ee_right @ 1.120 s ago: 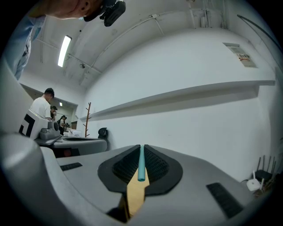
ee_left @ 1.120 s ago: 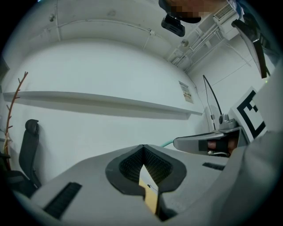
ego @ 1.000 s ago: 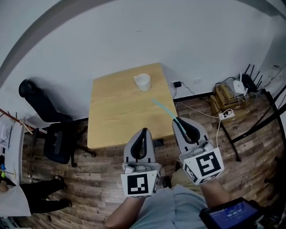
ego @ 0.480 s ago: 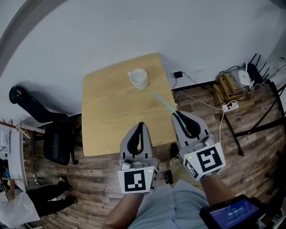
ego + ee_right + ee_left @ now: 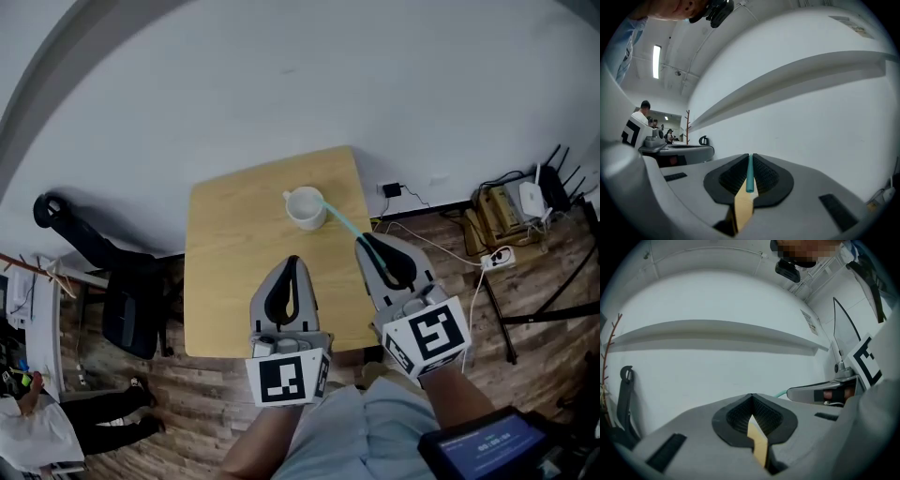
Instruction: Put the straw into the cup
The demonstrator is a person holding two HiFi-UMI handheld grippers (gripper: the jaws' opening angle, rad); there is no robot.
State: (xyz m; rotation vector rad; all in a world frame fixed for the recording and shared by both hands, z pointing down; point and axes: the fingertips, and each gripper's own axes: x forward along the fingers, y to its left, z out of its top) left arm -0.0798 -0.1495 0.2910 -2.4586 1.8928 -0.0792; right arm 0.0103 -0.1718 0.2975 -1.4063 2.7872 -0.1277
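A white cup [image 5: 306,206] stands near the far edge of the light wooden table [image 5: 234,262]. My right gripper [image 5: 367,244] is shut on a teal straw [image 5: 345,223], whose far end reaches up to the cup's right rim. In the right gripper view the straw [image 5: 749,174] sits pinched between the closed jaws, pointing away from the camera. My left gripper [image 5: 292,262] hovers over the table's middle, shut, with nothing in it; in its own view its jaws [image 5: 753,405] meet.
A black office chair [image 5: 122,281] stands left of the table. Cables, a power strip [image 5: 497,255] and boxes lie on the wooden floor at the right. A white wall runs behind the table. A person stands at the lower left.
Both grippers have moved forward over the table. The straw's tip, well short of the cup a second ago, now reaches its rim.
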